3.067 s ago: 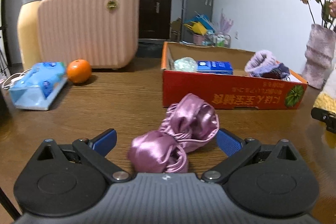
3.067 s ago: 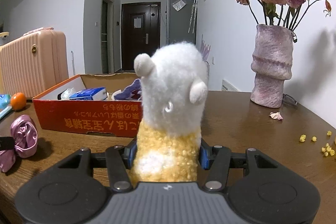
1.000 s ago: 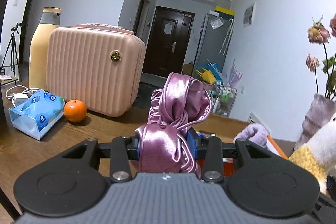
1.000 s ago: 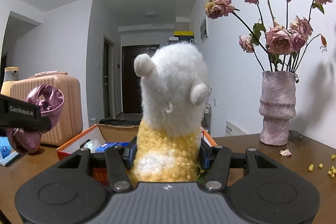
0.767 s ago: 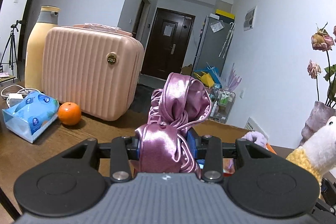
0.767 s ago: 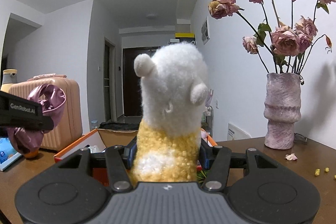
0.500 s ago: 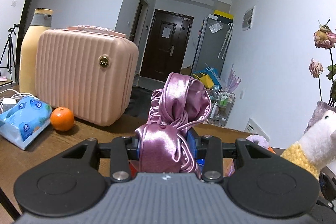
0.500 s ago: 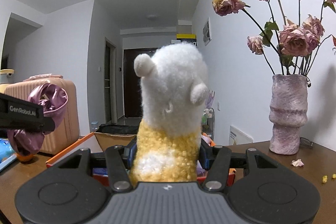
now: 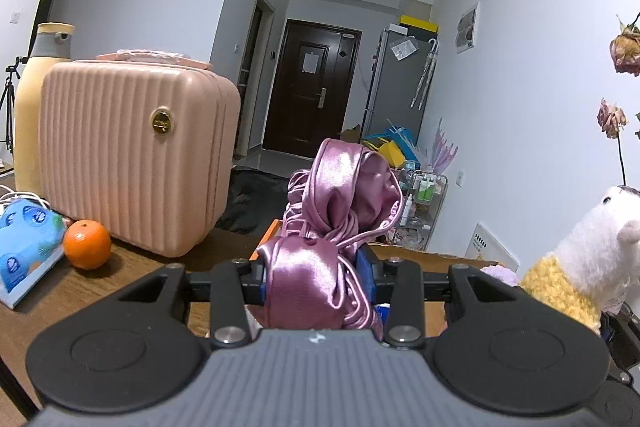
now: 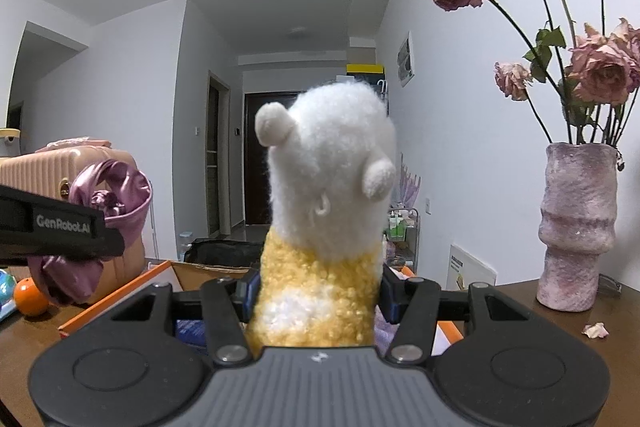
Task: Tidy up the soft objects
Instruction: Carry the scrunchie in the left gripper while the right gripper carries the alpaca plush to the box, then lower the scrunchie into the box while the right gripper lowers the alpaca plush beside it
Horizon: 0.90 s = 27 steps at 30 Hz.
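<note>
Left wrist view: left claw (image 9: 316, 277) clamped on a glossy mauve satin cloth bundle (image 9: 336, 227), lower centre, above the orange cardboard box's near edge (image 9: 267, 239). Pink ribbed suitcase (image 9: 132, 155) stands at left. Right wrist view: right claw (image 10: 318, 289) clamped on a white-and-yellow fluffy plush toy (image 10: 326, 211), centre frame, over the box; wooden counter (image 10: 540, 323) shows at lower right.

Cardboard box (image 10: 120, 301): interior mostly hidden behind the plush toy (image 10: 324, 227) and satin cloth (image 9: 320, 267). Tissue pack (image 9: 24, 247): cut off at left edge.
</note>
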### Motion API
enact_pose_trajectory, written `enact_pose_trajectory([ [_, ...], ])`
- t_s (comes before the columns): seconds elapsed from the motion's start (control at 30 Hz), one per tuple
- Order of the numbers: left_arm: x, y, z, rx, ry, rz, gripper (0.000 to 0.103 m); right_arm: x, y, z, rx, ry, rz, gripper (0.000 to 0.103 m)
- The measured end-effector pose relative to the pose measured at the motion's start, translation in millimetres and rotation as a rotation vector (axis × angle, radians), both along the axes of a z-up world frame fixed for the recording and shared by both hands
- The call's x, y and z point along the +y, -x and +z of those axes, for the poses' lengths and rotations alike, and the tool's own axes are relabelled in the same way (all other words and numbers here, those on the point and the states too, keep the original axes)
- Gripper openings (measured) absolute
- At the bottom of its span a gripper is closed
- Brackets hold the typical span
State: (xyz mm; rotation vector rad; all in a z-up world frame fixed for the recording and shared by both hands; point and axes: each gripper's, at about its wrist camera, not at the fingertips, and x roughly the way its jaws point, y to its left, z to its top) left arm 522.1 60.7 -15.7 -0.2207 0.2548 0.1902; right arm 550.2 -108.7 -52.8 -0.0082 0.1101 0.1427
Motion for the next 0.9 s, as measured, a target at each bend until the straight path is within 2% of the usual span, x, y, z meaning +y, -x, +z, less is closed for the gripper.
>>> enact_pose_trajectory([
  [0.5,-5,-45,-11,0.021,-0.034,-0.003,0.040,5,-50,-4,0.026,0.011,0.029,0.054],
  [0.73,-5,-62,-16,0.038,-0.051,0.000,0.041,12,-67,-7,0.053,0.050,0.055,0.055],
  [0.8,-4,-68,-19,0.050,-0.056,-0.003,0.044,14,-72,-10,0.077,0.066,0.055,0.058],
  [0.9,-1,-74,-23,0.076,-0.067,-0.005,0.049,13,-79,-14,0.113,0.095,0.042,0.073],
])
